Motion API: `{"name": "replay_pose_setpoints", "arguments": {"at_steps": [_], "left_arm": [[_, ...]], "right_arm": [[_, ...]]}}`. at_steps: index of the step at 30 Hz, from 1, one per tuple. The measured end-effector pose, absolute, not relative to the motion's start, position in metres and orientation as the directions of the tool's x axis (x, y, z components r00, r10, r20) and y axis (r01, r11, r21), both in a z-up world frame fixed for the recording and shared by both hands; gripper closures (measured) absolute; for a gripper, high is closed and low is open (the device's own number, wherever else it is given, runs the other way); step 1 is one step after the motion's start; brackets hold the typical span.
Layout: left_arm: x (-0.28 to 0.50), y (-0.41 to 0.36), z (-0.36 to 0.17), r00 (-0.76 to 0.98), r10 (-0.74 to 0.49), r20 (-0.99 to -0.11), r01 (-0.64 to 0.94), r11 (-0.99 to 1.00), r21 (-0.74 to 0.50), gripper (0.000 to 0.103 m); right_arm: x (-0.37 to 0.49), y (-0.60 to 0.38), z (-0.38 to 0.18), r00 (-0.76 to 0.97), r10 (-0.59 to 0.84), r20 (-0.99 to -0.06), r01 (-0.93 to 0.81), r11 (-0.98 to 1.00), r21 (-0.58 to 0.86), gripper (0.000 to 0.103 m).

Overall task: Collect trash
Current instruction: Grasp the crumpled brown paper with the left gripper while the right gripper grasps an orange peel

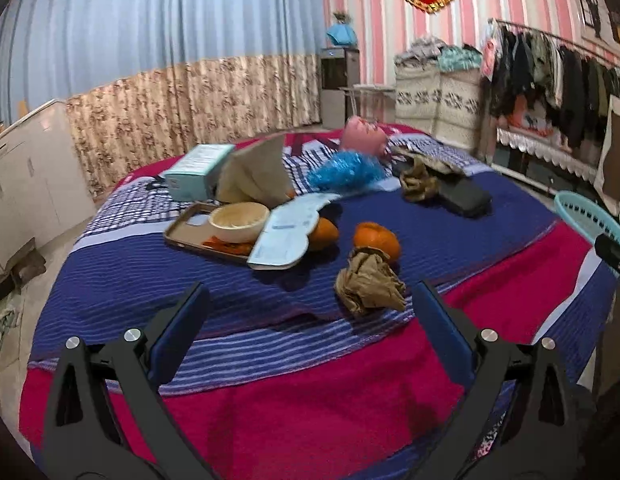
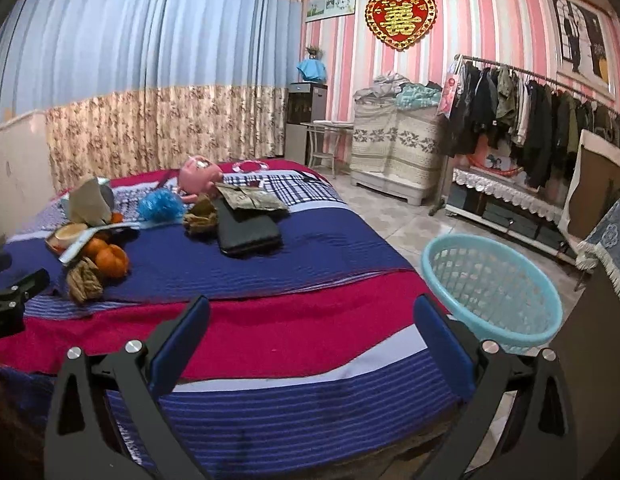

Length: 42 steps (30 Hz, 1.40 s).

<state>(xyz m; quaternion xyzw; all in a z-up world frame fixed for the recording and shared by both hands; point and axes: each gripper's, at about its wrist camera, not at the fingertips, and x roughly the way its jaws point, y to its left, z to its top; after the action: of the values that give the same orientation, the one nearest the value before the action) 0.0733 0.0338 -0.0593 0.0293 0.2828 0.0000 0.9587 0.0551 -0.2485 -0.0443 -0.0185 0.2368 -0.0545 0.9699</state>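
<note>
Crumpled brown paper wad (image 1: pixel 368 286) sat mid-frame on the striped quilt (image 1: pixel 270 380), touching a round orange (image 1: pixel 377 239); left gripper (image 1: pixel 310 312) and right gripper (image 2: pixel 312 320) both gaped empty; perforated plastic basket (image 2: pixel 494 280) right of frame

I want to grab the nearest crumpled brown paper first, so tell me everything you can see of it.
The crumpled brown paper is a wrinkled wad of what looks like kraft paper, squashed into an uneven lump with folded points. It lies on the striped blue part of the bedspread, directly in front of an orange and apparently touching it. Nothing holds it. The left tool is open just short of it; from the right wrist view it sits far left.
</note>
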Motion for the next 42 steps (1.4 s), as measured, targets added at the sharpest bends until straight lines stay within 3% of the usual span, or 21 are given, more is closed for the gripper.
{"name": "replay_pose_setpoints", "arguments": {"at_steps": [11,13,15,18,23,29,40,42], "left_arm": [[0.111,0.01,-0.072,0.787,-0.045,-0.616,0.094,0.994,0.048,0.007],[0.117,0.007,-0.078,0.759,-0.078,-0.647,0.123,0.992,0.025,0.022],[0.121,0.007,-0.084,0.73,-0.107,-0.675,0.145,0.989,-0.001,0.056],[0.119,0.015,-0.085,0.722,-0.144,-0.676,0.15,0.987,-0.051,0.061],[0.105,0.033,-0.064,0.766,-0.137,-0.628,0.138,0.989,-0.047,0.061],[0.103,0.085,-0.048,0.802,0.012,-0.597,0.01,0.999,0.033,0.061],[0.114,0.173,-0.045,0.784,0.137,-0.606,-0.172,0.985,0.0,0.061],[0.115,0.176,-0.046,0.782,0.141,-0.608,-0.18,0.984,-0.004,0.061]], "right_arm": [[0.069,-0.251,-0.049,0.855,-0.132,-0.502,0.111,0.991,-0.072,0.004],[0.073,-0.249,-0.05,0.851,-0.124,-0.511,0.103,0.992,-0.07,0.004],[0.077,-0.246,-0.05,0.85,-0.111,-0.515,0.09,0.994,-0.065,0.004],[0.082,-0.237,-0.049,0.852,-0.078,-0.518,0.06,0.997,-0.051,0.004],[0.092,-0.214,-0.046,0.851,0.006,-0.525,-0.018,1.0,-0.017,0.004],[0.118,-0.164,-0.046,0.832,0.135,-0.538,-0.146,0.989,0.024,0.004],[0.165,-0.081,-0.072,0.716,0.265,-0.645,-0.305,0.951,0.052,0.005],[0.174,-0.075,-0.077,0.698,0.269,-0.664,-0.315,0.948,0.053,0.01]]}}
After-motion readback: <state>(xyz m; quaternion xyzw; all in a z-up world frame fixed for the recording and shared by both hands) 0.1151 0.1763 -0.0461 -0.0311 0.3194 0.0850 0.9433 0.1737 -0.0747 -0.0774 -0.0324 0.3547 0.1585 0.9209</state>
